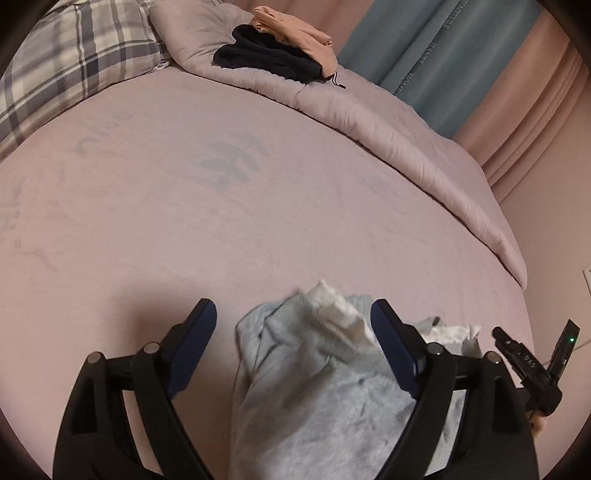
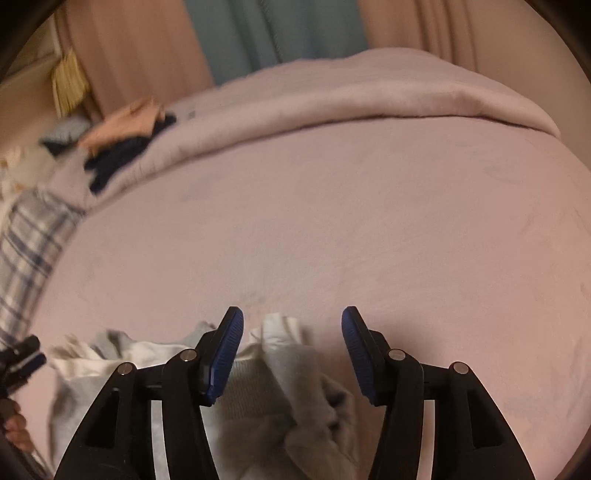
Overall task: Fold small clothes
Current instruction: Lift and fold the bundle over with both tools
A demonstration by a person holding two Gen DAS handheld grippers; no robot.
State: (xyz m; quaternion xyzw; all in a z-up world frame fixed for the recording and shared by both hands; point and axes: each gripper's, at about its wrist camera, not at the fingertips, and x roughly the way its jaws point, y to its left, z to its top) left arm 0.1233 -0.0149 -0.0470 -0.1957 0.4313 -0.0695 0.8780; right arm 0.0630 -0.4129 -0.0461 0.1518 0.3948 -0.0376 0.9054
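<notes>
A small light-blue fleece garment with white ribbed trim (image 1: 314, 373) lies bunched on the pink bed sheet (image 1: 258, 221). My left gripper (image 1: 293, 312) is open, its fingers either side of the garment, just above it. In the right wrist view the same garment (image 2: 280, 398) looks grey-blue with a white cuff, and my right gripper (image 2: 291, 319) is open over it, fingers apart around the cuff. The right gripper's body (image 1: 528, 363) shows at the right of the left wrist view. The left gripper (image 2: 22, 360) shows at the left edge of the right wrist view.
A folded pink quilt (image 1: 388, 122) runs along the bed's far side, with a dark navy garment (image 1: 266, 55) and a peach garment (image 1: 295, 26) piled on it. A plaid pillow (image 1: 74, 62) lies at the head. Pink and teal curtains (image 1: 443, 48) hang behind.
</notes>
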